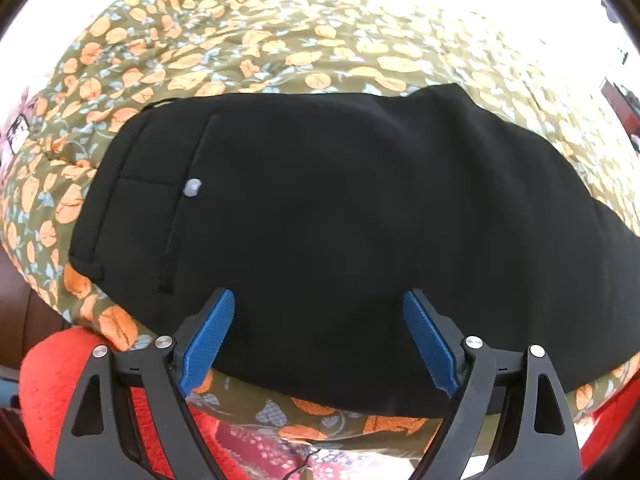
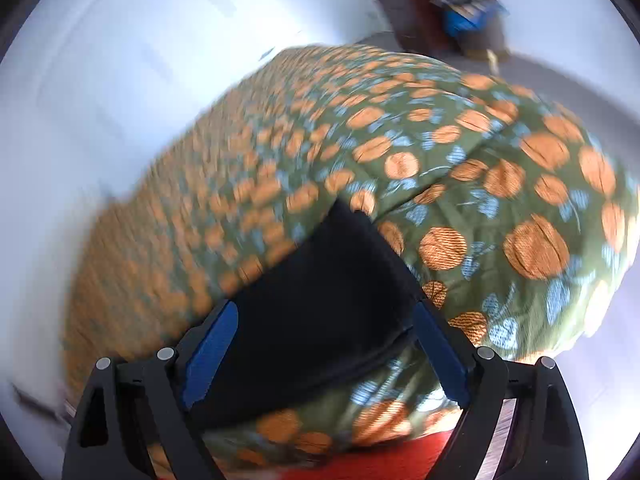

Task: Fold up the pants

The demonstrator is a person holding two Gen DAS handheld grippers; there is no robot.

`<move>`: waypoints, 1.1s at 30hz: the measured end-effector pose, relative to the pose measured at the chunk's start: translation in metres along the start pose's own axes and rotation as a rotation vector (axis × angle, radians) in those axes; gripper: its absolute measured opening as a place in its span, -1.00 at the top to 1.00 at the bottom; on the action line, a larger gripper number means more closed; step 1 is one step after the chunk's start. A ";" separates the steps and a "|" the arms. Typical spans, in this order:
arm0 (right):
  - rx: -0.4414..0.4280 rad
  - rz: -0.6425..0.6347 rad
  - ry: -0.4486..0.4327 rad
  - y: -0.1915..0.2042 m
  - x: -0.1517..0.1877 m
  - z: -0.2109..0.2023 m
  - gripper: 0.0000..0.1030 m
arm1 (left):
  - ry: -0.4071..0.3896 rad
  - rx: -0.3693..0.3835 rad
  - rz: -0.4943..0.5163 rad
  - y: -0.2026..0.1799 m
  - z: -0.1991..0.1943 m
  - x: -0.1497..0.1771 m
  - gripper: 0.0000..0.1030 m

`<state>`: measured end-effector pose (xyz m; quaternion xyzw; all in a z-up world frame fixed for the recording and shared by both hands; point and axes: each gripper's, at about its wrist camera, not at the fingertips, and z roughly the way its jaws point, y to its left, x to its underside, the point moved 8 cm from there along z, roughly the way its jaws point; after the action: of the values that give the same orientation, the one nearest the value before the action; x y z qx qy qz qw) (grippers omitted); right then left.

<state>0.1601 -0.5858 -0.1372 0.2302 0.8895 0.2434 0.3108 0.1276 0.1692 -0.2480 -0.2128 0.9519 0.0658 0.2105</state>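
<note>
Black pants (image 1: 340,232) lie flat on a bed covered by a green bedspread (image 1: 248,60) with orange flowers, near the bed's front edge. The left tool (image 1: 318,304) hovers over the waist end, beside a pale button (image 1: 193,188), jaws spread wide and gripping nothing. The right tool (image 2: 324,320), likewise spread and empty, hangs above a narrower part of the pants; this view is blurred. Risk: closing now could pinch the bedspread along with the pants, dragging both and spoiling the fold.

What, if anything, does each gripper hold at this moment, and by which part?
Nothing is held. The left gripper and the right gripper both stand open above the black pants, which lie on the floral bedspread; no pad presses the cloth.
</note>
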 end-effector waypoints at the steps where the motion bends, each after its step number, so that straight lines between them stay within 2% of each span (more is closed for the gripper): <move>1: -0.031 0.037 0.001 0.002 -0.002 -0.003 -0.72 | 0.000 0.000 -0.010 0.001 0.000 0.000 -0.70; 4: -0.089 0.111 0.056 0.009 0.001 -0.005 -0.72 | 0.006 0.003 -0.029 0.004 0.003 0.000 -0.70; 9: -0.078 0.249 0.165 -0.005 0.020 0.017 -0.70 | -0.002 -0.007 -0.017 0.002 0.005 -0.002 -0.70; 10: -0.045 0.247 0.178 -0.010 0.021 0.023 -0.62 | -0.004 -0.014 -0.010 0.002 0.004 -0.002 -0.70; 11: -0.014 0.241 0.177 -0.016 0.019 0.025 -0.45 | -0.005 -0.019 -0.004 0.002 0.005 -0.002 -0.70; 14: 0.047 0.216 0.165 -0.025 0.013 0.029 -0.22 | -0.001 -0.024 0.004 0.002 0.005 -0.001 -0.70; 17: 0.117 0.221 0.166 -0.037 0.012 0.032 -0.03 | 0.003 -0.023 -0.003 0.003 0.006 0.000 -0.70; 19: 0.133 0.229 0.168 -0.042 0.011 0.035 0.04 | 0.007 -0.021 -0.007 0.003 0.006 0.000 -0.70; 21: 0.174 0.198 0.168 -0.045 0.010 0.035 0.41 | 0.011 -0.023 -0.005 0.003 0.007 0.000 -0.70; 22: 0.206 0.180 0.156 -0.048 0.009 0.032 0.78 | 0.012 -0.023 -0.004 0.004 0.007 0.000 -0.70; 30: 0.197 0.224 0.176 -0.063 0.018 0.025 0.78 | 0.012 -0.025 0.011 0.001 0.007 0.001 -0.70; 33: 0.211 0.194 0.173 -0.058 0.017 0.024 0.78 | 0.013 -0.025 0.011 0.001 0.007 0.002 -0.70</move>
<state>0.1492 -0.6142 -0.1941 0.3245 0.9072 0.1964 0.1822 0.1287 0.1708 -0.2553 -0.2106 0.9535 0.0776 0.2012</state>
